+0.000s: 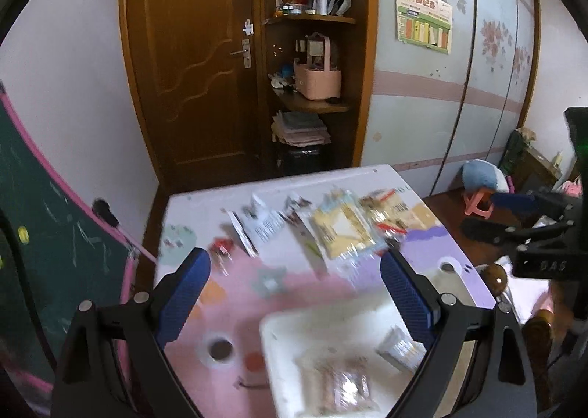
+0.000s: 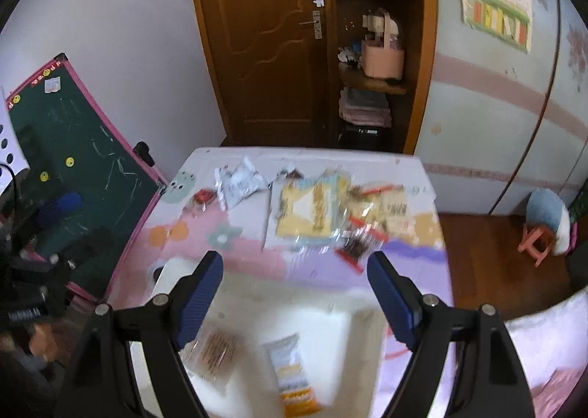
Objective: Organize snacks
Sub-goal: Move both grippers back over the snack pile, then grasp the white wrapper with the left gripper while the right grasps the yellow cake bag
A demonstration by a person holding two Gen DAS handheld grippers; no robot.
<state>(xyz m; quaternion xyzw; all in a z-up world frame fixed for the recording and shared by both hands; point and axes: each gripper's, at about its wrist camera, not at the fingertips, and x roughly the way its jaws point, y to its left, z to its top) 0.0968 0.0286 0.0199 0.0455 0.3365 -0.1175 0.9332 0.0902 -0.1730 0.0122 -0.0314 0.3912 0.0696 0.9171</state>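
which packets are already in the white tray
Two: the clear packet of brown crackers and the white-and-orange packet. All other snacks lie in a row on the mat beyond the tray.

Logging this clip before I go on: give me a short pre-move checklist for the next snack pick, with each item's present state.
1. Left claw open, nothing between its fingers: ok.
2. Right claw open, nothing held: ok.
3. White tray has free room; it holds a brown packet and a white-and-orange packet: ok.
4. Snacks left on the table, such as the yellow packet: ok.
5. Which packet comes next: cannot tell, frames blurred.
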